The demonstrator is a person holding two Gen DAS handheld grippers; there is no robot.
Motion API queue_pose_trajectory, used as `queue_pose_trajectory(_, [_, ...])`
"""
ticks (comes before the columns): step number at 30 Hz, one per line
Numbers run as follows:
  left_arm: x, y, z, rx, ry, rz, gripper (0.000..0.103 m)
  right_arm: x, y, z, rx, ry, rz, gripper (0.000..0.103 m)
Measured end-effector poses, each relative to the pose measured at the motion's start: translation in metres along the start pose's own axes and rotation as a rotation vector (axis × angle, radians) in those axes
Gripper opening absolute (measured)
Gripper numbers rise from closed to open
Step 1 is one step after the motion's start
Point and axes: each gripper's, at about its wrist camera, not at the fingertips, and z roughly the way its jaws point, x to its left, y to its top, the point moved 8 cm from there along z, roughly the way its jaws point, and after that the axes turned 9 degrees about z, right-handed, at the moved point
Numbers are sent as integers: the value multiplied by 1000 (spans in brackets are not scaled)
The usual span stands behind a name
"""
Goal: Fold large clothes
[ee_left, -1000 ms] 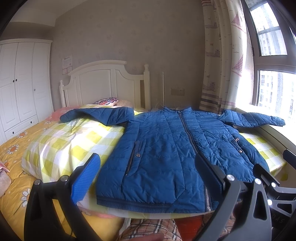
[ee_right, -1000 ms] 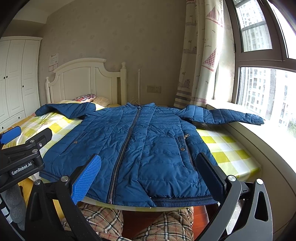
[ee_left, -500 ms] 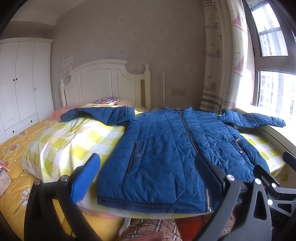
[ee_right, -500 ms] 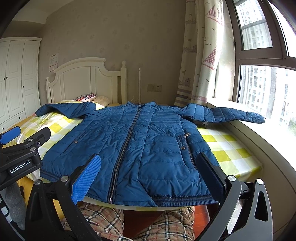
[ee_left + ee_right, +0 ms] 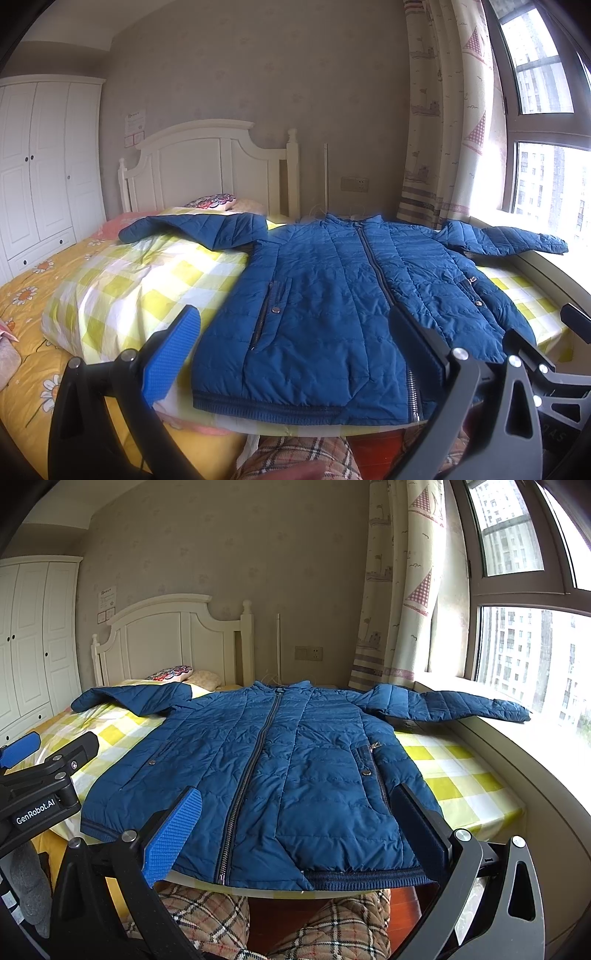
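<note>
A blue quilted zip-up jacket (image 5: 332,295) lies flat and face up on the bed, both sleeves spread out; it also shows in the right wrist view (image 5: 295,760). Its hem hangs at the near bed edge. My left gripper (image 5: 295,339) is open and empty, held just short of the hem. My right gripper (image 5: 299,819) is open and empty, also just in front of the hem. The left gripper shows at the left of the right wrist view (image 5: 48,775). The right sleeve (image 5: 461,705) rests on the window sill.
The bed has a yellow checked sheet (image 5: 129,277) over a yellow flowered quilt (image 5: 26,369). A white headboard (image 5: 207,162), a pillow (image 5: 214,201), a white wardrobe (image 5: 44,162), a curtain (image 5: 399,590) and a window (image 5: 532,657) surround it. Plaid trouser legs (image 5: 207,919) are below.
Both views have shifted very slightly; the jacket and both open grippers stay essentially where they were.
</note>
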Motion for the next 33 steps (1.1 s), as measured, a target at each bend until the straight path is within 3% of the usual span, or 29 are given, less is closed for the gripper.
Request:
queue_pose_trajectory(17, [-6, -4, 0, 2, -9, 9, 101, -8, -2, 5, 20, 6, 27, 98])
queue_pose_trajectory(23, [-12, -5, -2, -18, -105, -14, 101, -12, -3, 5, 8, 13, 42, 98])
queue_pose_trajectory(29, [-19, -10, 11, 30, -122, -1, 101, -28, -6, 15, 35, -7, 91, 98])
queue_pose_trajectory(33, [-29, -8, 32, 83, -115, 71, 101, -46, -6, 30, 49, -44, 116, 98])
